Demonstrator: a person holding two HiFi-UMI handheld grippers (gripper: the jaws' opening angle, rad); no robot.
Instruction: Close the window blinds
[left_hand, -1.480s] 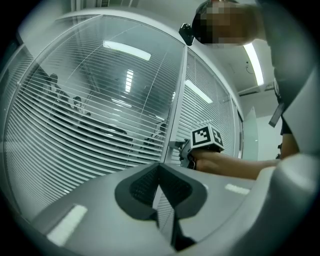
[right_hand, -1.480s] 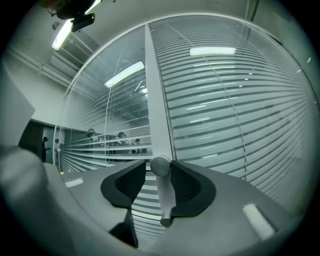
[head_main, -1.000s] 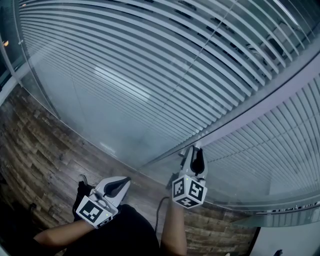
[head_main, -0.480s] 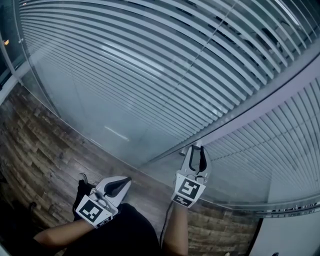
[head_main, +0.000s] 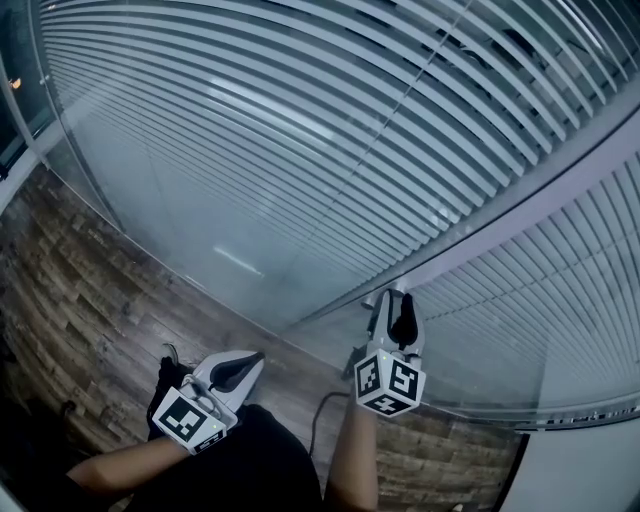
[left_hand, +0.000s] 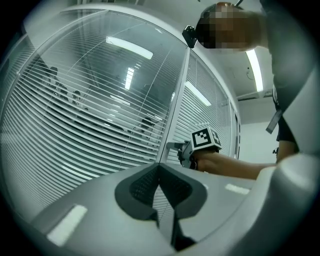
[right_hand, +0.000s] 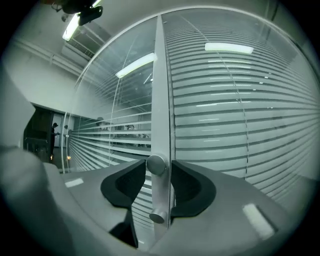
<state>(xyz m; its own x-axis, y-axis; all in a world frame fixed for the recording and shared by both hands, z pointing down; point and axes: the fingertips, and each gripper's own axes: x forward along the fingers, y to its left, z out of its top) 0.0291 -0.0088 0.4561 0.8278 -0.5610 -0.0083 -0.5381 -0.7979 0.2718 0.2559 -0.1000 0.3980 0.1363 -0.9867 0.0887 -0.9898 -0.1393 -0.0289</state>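
The right gripper (head_main: 395, 300) is pinched narrow on a round knob (right_hand: 156, 164) that juts from the metal post (right_hand: 161, 90), which rises straight ahead of the jaws. A second knob (right_hand: 157, 216) sits just below, between the jaw bases. The window blinds (right_hand: 235, 115) spread behind glass on both sides of the jaws, and the slats to the left show dark gaps. The left gripper (left_hand: 160, 176) is held low with its jaws together and empty, well back from the glass, above open floor (head_main: 90, 290). Whether the right pad fully touches the knob is hard to make out.

Left gripper (left_hand: 159, 170) jaws together; blinds (left_hand: 75, 125) ahead; right gripper (left_hand: 175, 147) at window frame (left_hand: 172, 105).
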